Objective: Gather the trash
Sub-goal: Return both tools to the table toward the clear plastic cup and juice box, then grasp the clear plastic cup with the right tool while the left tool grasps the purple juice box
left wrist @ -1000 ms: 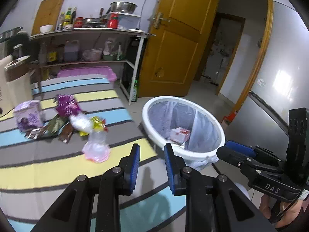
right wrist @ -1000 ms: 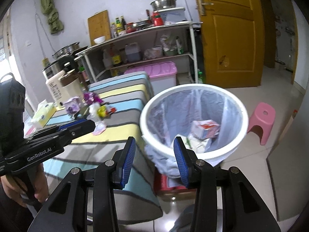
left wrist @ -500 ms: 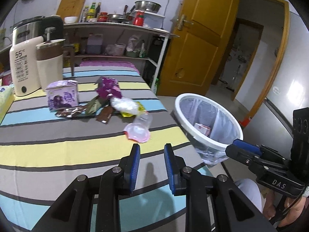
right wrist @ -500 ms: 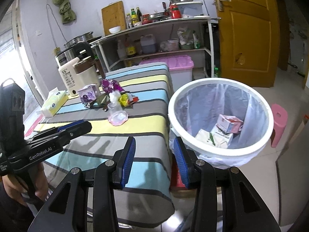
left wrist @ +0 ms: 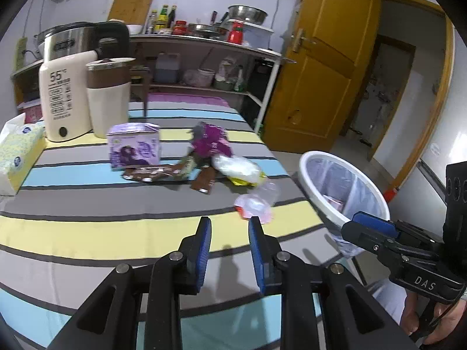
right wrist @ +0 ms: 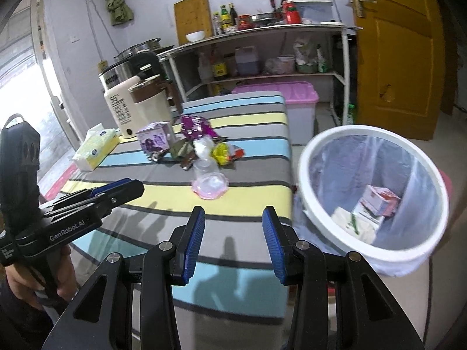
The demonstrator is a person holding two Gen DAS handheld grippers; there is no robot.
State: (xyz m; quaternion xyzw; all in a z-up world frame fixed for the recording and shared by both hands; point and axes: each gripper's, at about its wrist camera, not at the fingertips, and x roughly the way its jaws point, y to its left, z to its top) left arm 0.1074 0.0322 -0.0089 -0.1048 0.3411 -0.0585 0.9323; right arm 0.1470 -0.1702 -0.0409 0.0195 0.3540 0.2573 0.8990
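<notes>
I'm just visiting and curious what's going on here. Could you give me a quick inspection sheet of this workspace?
Surface: table under a striped cloth.
Job's things: wrappers, purple carton, plastic cup lying on the cloth; white bin beside the table, cartons inside.
Clutter: tissue box, two kettles.
Grippers: left claw and right claw both open, empty, above the cloth.
Cables: nothing seen.
Surroundings: kitchen shelf, yellow door.

Daylight floods in at the left of the right wrist view; fisheye bends edges, corners black, wrappers (left wrist: pixel 204 163) slightly smeared.
</notes>
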